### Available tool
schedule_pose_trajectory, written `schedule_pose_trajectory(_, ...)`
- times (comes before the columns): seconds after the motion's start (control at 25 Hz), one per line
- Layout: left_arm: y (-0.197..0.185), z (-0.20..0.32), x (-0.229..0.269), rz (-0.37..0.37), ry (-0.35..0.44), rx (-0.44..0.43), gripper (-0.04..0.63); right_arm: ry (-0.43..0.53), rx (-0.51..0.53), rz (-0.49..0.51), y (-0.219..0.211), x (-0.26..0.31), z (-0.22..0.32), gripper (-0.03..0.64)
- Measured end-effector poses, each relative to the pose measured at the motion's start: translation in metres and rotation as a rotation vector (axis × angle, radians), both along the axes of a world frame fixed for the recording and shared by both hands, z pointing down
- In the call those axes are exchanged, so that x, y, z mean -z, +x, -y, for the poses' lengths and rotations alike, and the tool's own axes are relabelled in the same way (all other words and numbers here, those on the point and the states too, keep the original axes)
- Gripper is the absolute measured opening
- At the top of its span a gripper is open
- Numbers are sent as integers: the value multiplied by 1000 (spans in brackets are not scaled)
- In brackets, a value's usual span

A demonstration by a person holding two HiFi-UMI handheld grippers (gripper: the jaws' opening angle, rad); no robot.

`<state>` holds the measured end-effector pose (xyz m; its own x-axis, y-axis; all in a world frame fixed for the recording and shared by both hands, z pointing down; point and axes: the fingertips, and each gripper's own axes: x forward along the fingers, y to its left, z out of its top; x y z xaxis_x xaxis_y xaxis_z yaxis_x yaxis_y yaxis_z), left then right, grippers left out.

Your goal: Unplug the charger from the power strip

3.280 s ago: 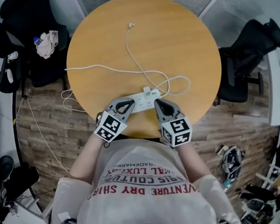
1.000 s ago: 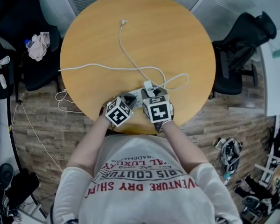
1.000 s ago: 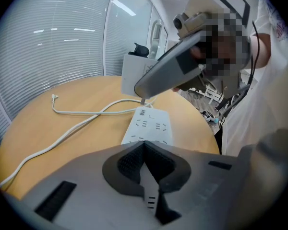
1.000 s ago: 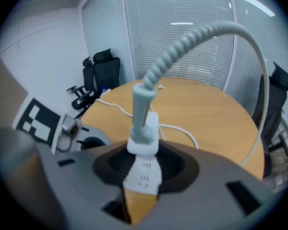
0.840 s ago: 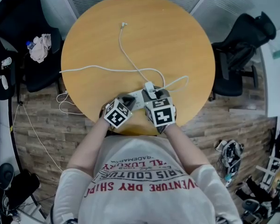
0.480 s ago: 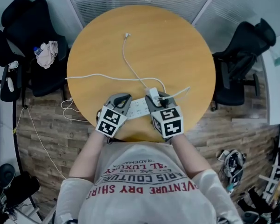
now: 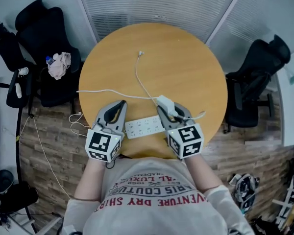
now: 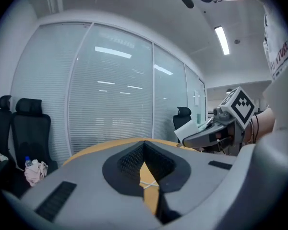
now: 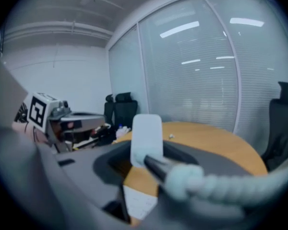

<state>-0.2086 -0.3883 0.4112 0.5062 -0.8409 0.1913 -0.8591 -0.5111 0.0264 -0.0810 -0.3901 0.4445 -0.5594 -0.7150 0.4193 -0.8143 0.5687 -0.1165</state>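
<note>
Two claws: both have been raised since a second ago, when they were crowded low over the power strip (image 7: 144, 126) with the plug seated.
Right claw (image 7: 170, 110): pinched on the white charger (image 7: 164, 102), now carried clear above the worktop (image 7: 186, 67), with its thin cable (image 7: 139, 77) trailing to the far side.
Left claw (image 7: 118, 105): pressed together with nothing held, lifted away from the power strip.
Power strip: left lying flat near the worktop's near edge, between the two claws, no plug seen in it.
Meaning: the unplugging is judged done; at most, the charger remains to be set down.
</note>
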Motion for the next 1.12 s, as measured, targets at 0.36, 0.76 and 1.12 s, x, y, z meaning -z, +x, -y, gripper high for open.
schedule_pose_trajectory(0.36, -41, -3, 47, -7, 111, 127, 32, 99, 48, 67, -11, 32, 5, 155)
schedule_pose_trajectory(0.76, -39, -6, 44, -4, 102, 129, 32, 148, 76, 63, -20, 43, 7, 153)
schedule_pose_trajectory(1.12, -31, -7, 39, -7, 87, 113, 32, 146, 71, 74, -20, 45, 4, 154)
